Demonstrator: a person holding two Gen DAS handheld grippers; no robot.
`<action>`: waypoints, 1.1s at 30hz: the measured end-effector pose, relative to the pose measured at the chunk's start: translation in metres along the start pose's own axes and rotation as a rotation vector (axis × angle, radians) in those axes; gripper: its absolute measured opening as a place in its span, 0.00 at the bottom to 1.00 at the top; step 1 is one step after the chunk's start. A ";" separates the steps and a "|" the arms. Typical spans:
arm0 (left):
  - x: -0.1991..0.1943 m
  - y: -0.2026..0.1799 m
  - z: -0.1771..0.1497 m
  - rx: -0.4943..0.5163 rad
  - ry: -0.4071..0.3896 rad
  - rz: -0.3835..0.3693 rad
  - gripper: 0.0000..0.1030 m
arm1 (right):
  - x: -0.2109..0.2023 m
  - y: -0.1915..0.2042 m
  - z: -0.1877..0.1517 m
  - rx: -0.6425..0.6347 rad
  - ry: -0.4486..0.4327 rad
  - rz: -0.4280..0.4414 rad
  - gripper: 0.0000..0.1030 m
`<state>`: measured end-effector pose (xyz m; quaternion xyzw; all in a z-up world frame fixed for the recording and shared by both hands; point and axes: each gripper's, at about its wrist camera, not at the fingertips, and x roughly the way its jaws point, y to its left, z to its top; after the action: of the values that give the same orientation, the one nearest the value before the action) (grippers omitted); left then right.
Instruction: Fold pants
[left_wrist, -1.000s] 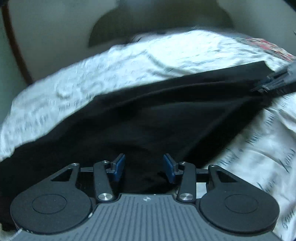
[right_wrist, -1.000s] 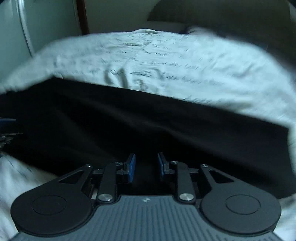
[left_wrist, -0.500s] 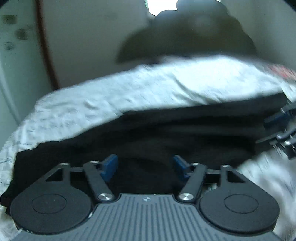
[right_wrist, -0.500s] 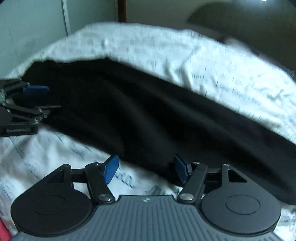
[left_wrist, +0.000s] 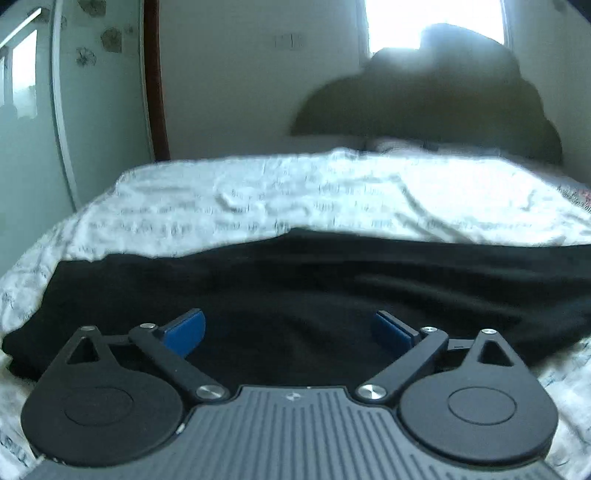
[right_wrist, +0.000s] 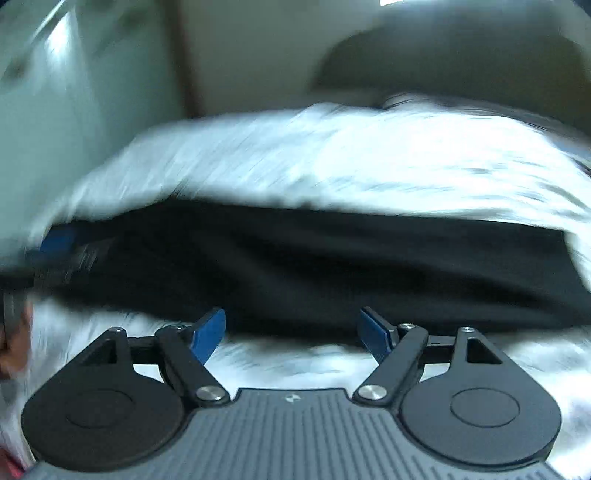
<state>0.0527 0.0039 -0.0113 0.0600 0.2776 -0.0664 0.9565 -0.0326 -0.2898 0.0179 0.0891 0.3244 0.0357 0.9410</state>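
Observation:
The black pants (left_wrist: 295, 280) lie flat in a long band across the white printed bedsheet (left_wrist: 295, 192). My left gripper (left_wrist: 290, 332) is open and empty, its blue pads spread wide just above the near part of the pants. My right gripper (right_wrist: 293, 332) is open and empty, at the near edge of the pants (right_wrist: 332, 266), over the sheet (right_wrist: 332, 166). The left gripper shows blurred at the left edge of the right wrist view (right_wrist: 62, 251).
A dark pile of bedding or pillows (left_wrist: 424, 99) sits at the far end of the bed against the wall. A dark wooden door frame (left_wrist: 155, 81) and a pale wardrobe door (left_wrist: 37, 110) stand to the left. A bright window is behind the pile.
Both grippers have opened wider and let go of the pants, then drawn back and tilted up. The pants now lie flat on the sheet. The right wrist view is blurred by motion.

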 end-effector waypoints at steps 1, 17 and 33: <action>0.006 -0.003 -0.005 0.022 0.038 -0.016 0.95 | -0.011 -0.024 0.000 0.081 -0.057 -0.022 0.84; 0.013 -0.007 -0.030 0.040 0.026 -0.008 1.00 | 0.017 -0.222 -0.039 0.888 -0.301 -0.107 0.88; 0.014 -0.009 -0.030 0.041 0.027 -0.008 1.00 | 0.021 -0.243 -0.056 0.951 -0.342 -0.166 0.18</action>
<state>0.0473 -0.0016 -0.0443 0.0792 0.2892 -0.0749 0.9511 -0.0489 -0.5176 -0.0847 0.4860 0.1522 -0.2057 0.8357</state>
